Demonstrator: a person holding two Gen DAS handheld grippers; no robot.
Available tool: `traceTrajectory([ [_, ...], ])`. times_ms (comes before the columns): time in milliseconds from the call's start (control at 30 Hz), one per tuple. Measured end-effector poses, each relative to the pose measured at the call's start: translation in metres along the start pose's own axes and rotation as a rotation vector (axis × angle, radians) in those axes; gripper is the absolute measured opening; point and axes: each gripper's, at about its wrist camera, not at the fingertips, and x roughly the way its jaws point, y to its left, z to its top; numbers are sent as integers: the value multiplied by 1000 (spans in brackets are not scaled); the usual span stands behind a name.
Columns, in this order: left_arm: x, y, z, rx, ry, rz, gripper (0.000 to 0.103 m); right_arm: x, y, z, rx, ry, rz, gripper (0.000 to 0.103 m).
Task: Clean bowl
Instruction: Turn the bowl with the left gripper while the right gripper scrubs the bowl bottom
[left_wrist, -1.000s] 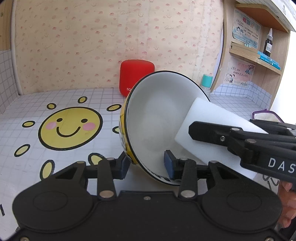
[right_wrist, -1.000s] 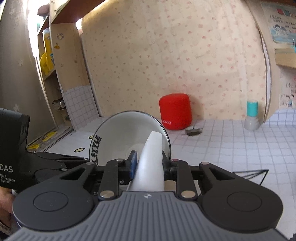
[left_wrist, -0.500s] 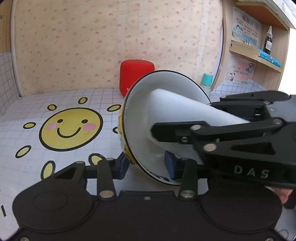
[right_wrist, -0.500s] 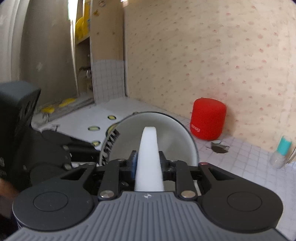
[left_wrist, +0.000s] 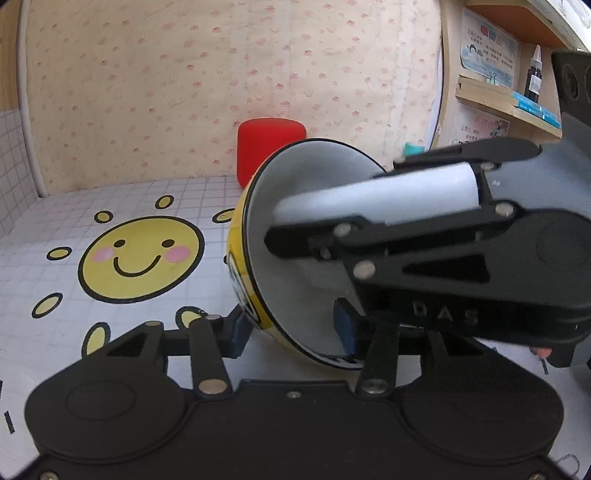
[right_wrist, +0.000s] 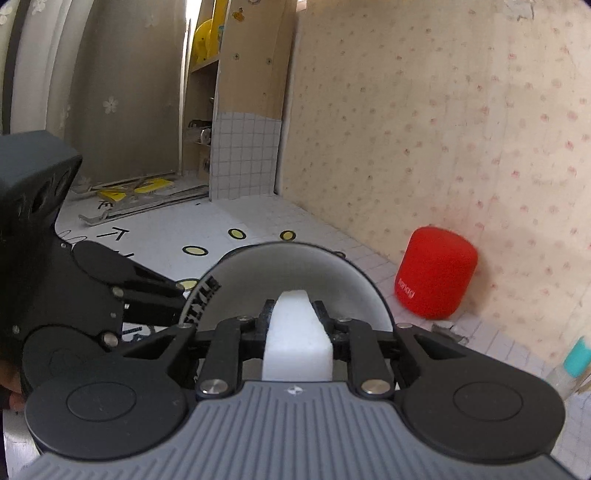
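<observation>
My right gripper (left_wrist: 295, 221) blocks much of the bowl (left_wrist: 295, 295) in the left wrist view, so I can't see where the sponge (left_wrist: 369, 199) tip meets the inner wall; its far end is lost behind my own black linkage. In the right wrist view the bowl's (right_wrist: 295, 269) lower half sits hidden behind the fingers.

Writing: "DAS" on the right gripper's body, part of "STYLE" on the bowl's outer band, white letters on the red speaker (right_wrist: 436, 273) too small to read. Wall posters unreadable.

My left gripper (left_wrist: 291, 325) has its fingers clamped on the bowl's rim, 1 pad outside, 1 inside, bowl tipped on its side above the desk (left_wrist: 55, 314) w/ the sun face (left_wrist: 140, 258). My right gripper (right_wrist: 295, 317) fingers are clenched on the white sponge (right_wrist: 295, 343), which reaches into the bowl.

Vs 0.5 s ago: the sponge has rolled from flat to more edge-on in the left view, and the right gripper has swung further over the bowl's mouth; the speaker sits lower right now.
</observation>
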Motion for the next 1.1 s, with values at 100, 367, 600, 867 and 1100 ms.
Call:
traceTrajectory([
  [100, 1, -7, 1, 18, -6, 24, 52, 1, -4, -3, 22, 11, 1, 21],
  [367, 8, -12, 7, 14, 3, 34, 50, -7, -11, -4, 45, 2, 11, 22],
  [600, 3, -11, 0, -60, -5, 73, 47, -18, -17, -5, 46, -17, 48, 41],
  [867, 0, -14, -2, -91, -12, 118, 47, -31, -27, -8, 48, -14, 66, 48],
  [1100, 0, -14, -3, -99, -12, 131, 48, -43, -36, -11, 49, -12, 81, 22],
])
